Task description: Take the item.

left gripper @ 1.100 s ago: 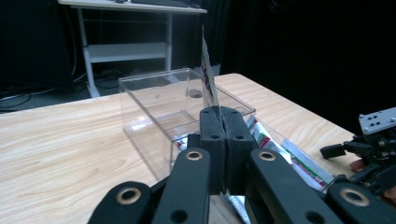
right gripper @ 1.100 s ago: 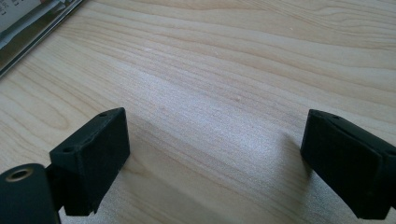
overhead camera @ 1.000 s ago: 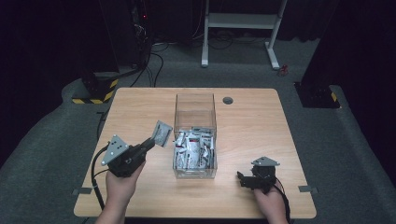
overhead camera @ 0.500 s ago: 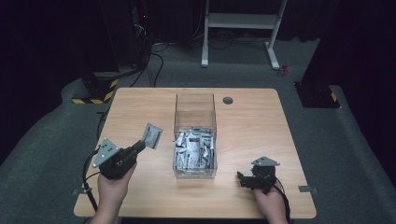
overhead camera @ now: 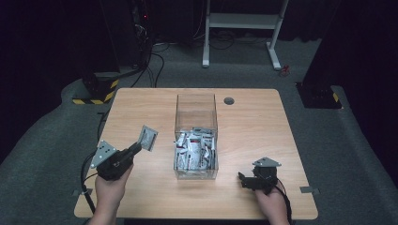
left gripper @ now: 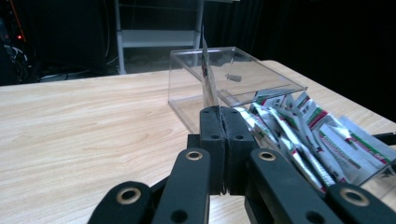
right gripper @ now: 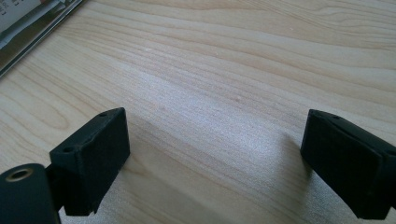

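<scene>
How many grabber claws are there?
2. The left gripper is left of the clear box, pinching a packet. The right gripper sits open on the table.

A light wooden table (overhead camera: pixel 141 108) with a small round grommet hole (overhead camera: pixel 229 101) near its far edge stood on grey carpet (overhead camera: pixel 356 154). Behind it were a white metal frame stand (overhead camera: pixel 239 21), loose cables (overhead camera: pixel 155 61) on the floor, and black bases with yellow-black hazard striping (overhead camera: pixel 96 91) at the far left.
</scene>
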`<state>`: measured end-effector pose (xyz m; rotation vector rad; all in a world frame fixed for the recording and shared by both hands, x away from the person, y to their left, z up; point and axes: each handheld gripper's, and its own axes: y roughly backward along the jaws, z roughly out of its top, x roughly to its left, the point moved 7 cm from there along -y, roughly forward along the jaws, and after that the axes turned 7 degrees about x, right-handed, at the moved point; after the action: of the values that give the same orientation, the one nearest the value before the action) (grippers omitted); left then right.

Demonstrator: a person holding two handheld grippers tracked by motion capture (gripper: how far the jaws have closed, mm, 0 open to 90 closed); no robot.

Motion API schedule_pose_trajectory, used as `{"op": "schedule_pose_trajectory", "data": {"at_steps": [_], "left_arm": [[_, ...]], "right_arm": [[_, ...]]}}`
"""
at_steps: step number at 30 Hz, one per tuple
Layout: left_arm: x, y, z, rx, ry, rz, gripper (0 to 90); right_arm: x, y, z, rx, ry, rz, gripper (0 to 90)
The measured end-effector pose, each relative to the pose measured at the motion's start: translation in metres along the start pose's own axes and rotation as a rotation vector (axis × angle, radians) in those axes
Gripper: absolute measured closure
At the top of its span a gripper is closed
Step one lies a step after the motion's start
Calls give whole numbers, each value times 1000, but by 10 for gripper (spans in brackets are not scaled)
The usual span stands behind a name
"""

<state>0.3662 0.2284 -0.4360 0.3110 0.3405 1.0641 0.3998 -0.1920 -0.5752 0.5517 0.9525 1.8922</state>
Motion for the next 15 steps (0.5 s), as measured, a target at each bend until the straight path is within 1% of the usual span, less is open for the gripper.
{"op": "schedule_pose_trajectory", "data": {"at_steps": [4, 10, 13, 15], "left_arm": [[3, -6, -3, 9, 10, -1, 888], [7, -16, -4, 21, 1, 4, 887], [10, -21, -3, 23, 8, 6, 888], [13, -25, -2, 27, 5, 12, 888]], "right_arm": [[0, 0, 0, 1, -3, -1, 78], [0, 0, 0, 1, -3, 0, 78], [0, 0, 0, 1, -3, -1, 78], [0, 0, 0, 1, -3, -1, 78]]}}
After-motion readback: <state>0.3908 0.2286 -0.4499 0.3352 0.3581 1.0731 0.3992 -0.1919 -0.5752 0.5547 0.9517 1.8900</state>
